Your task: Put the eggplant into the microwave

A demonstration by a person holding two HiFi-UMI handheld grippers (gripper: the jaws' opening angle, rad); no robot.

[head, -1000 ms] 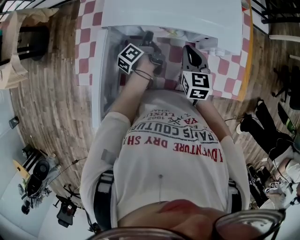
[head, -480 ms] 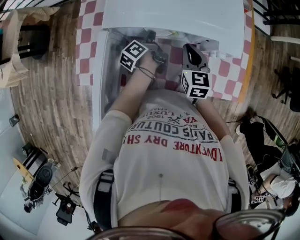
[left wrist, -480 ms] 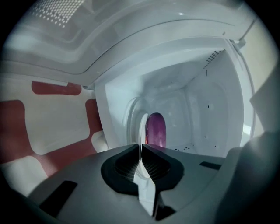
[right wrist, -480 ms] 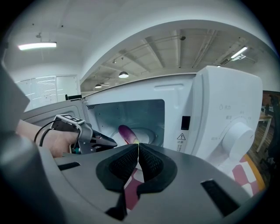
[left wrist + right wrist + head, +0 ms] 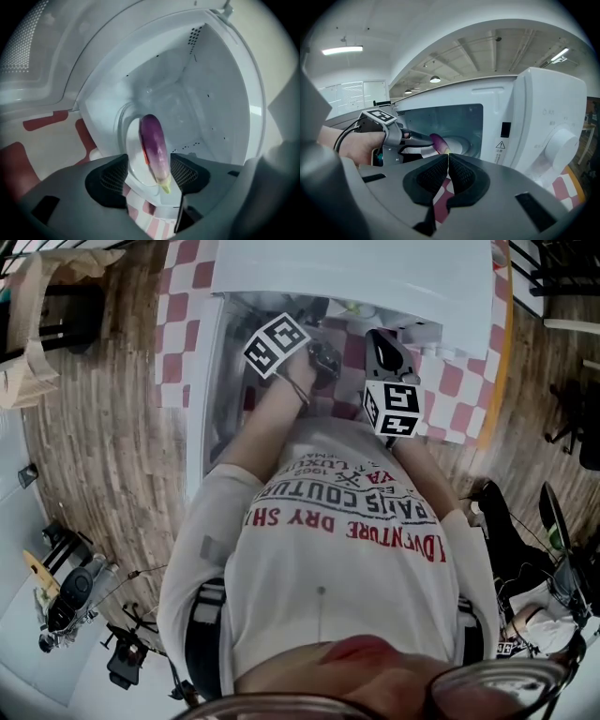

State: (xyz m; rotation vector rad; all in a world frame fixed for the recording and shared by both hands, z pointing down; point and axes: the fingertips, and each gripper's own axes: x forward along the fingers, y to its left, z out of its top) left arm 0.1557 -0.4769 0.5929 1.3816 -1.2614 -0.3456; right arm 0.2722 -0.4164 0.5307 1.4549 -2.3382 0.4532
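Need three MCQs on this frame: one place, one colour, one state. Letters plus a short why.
1. Where is the eggplant? A. on the checkered cloth B. inside the microwave C. on top of the microwave
2. Eggplant body colour? A. purple B. yellow C. white
3. Jaws of the right gripper? A. wide apart B. shut on the eggplant C. shut, empty

1 B: it lies over the turntable plate, between the jaws of the left gripper, which have just been opening, pads clear of it.
2 A: purple, pale green stem end.
3 C: pads meet, nothing between.
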